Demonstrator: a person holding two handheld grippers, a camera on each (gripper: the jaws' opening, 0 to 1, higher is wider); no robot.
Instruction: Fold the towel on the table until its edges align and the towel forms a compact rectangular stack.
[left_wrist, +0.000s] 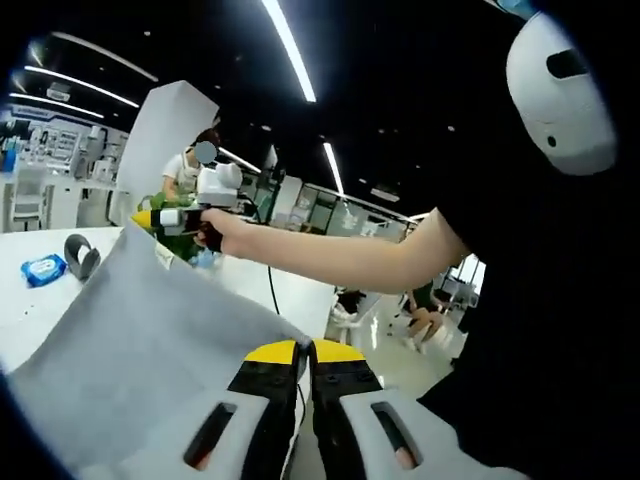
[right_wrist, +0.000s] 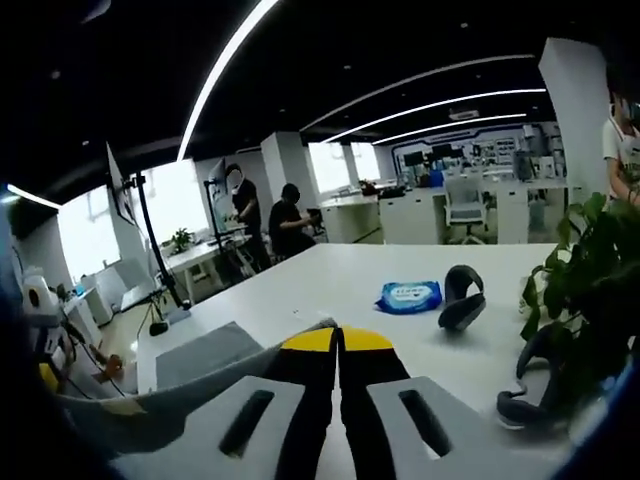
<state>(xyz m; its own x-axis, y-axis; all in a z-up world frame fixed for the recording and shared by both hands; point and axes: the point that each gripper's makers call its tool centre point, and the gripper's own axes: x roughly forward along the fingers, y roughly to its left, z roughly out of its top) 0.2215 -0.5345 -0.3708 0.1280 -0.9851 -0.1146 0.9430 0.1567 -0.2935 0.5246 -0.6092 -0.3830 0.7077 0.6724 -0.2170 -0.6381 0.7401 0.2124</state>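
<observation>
The grey towel (left_wrist: 150, 340) hangs lifted off the white table (left_wrist: 30, 310), stretched between both grippers. In the left gripper view, my left gripper (left_wrist: 305, 352) has its yellow-tipped jaws pressed together on the towel's near edge. Farther off, a hand holds my right gripper (left_wrist: 150, 218), which pinches the towel's far upper corner. In the right gripper view, my right gripper (right_wrist: 338, 340) is shut, and the grey towel (right_wrist: 200, 362) trails from under its jaws toward the lower left.
A blue wipes pack (right_wrist: 408, 295) and a grey tape roll (right_wrist: 460, 297) lie on the white table (right_wrist: 330, 275). A leafy plant (right_wrist: 590, 290) stands at the right. The person's arm (left_wrist: 350, 262) crosses the left gripper view. People work at desks behind.
</observation>
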